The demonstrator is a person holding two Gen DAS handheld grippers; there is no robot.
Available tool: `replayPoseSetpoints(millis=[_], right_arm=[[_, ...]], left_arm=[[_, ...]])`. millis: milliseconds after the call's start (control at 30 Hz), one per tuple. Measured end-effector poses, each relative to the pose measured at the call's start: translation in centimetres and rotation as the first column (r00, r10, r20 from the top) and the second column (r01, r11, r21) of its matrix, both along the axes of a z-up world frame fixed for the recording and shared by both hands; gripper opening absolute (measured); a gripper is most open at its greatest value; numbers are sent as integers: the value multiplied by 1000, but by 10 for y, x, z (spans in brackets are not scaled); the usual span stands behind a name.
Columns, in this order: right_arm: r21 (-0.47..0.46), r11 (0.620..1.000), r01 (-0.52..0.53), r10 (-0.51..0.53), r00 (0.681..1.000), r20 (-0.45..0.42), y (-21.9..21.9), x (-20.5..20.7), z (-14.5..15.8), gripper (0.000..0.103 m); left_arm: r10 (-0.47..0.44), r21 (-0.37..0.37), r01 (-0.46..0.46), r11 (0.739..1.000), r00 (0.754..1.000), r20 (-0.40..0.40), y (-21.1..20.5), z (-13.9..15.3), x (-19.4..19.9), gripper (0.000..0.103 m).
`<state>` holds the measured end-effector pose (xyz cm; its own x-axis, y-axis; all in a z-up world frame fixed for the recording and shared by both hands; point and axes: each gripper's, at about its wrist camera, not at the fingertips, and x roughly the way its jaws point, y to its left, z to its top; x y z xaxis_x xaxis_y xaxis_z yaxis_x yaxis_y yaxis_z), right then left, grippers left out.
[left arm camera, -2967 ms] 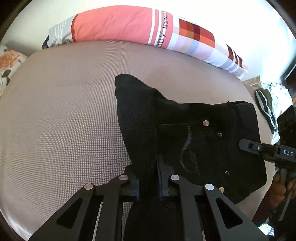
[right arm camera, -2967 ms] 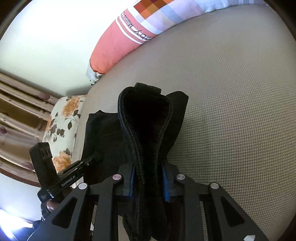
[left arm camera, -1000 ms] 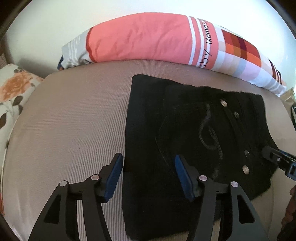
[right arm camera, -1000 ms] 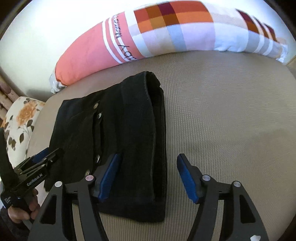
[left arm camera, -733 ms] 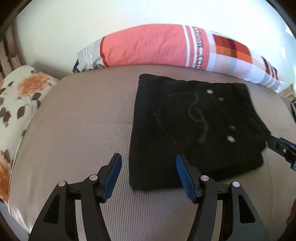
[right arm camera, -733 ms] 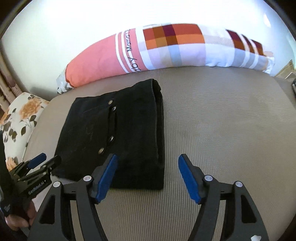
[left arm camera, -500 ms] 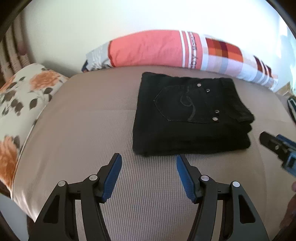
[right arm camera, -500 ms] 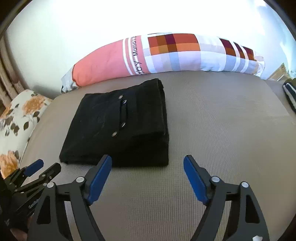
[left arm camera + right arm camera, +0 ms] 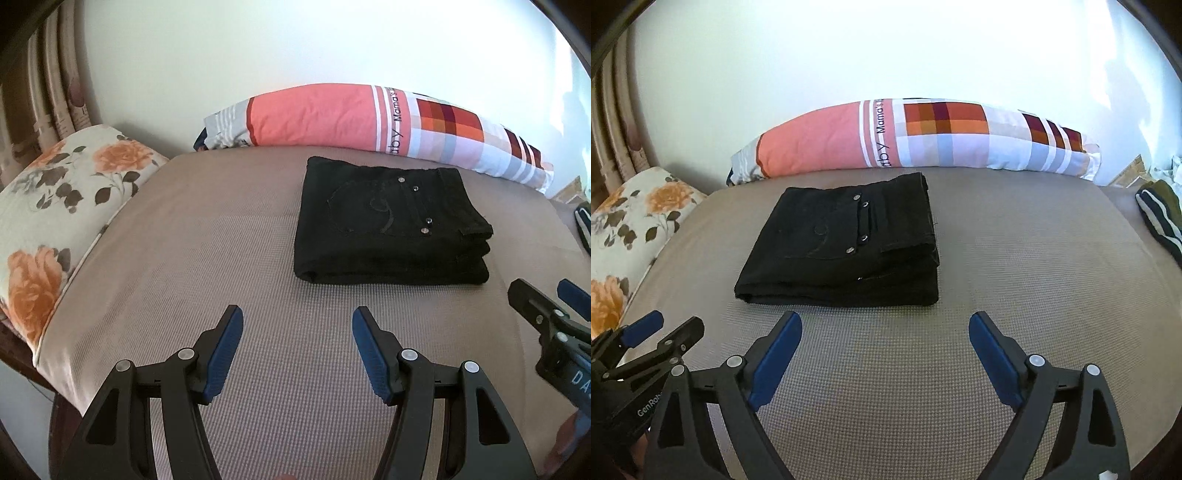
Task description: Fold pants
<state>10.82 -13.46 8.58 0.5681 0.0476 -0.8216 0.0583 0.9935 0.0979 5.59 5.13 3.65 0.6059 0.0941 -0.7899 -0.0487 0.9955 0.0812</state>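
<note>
The black pants point(image 9: 388, 221) lie folded into a neat flat stack on the beige bed point(image 9: 184, 258), back pocket with metal studs on top. They also show in the right wrist view point(image 9: 846, 251). My left gripper point(image 9: 297, 332) is open and empty, held back from the stack's near edge. My right gripper point(image 9: 884, 336) is open and empty too, just short of the stack. Each gripper shows at the edge of the other's view: the right gripper point(image 9: 550, 299) and the left gripper point(image 9: 661, 328).
A long pink and checked bolster pillow point(image 9: 369, 122) lies along the wall behind the pants. A floral pillow point(image 9: 55, 206) sits at the left. A dark striped garment point(image 9: 1160, 218) lies at the bed's right edge.
Both grippers let go of the pants, which now lie flat and folded. Both grippers have opened and pulled back toward me, away from the stack.
</note>
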Motion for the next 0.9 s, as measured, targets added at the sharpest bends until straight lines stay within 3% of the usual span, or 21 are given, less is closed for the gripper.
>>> replayPoseSetpoints(millis=[333, 900], right_arm=[[-34, 998, -53, 53, 999, 3, 12, -11, -8, 91], [-32, 998, -51, 50, 998, -29, 7, -13, -15, 91]], left_arm=[[-7, 19, 7, 1000, 1000, -5, -7, -4, -8, 62], [-8, 35, 9, 999, 1000, -17, -11, -10, -11, 62]])
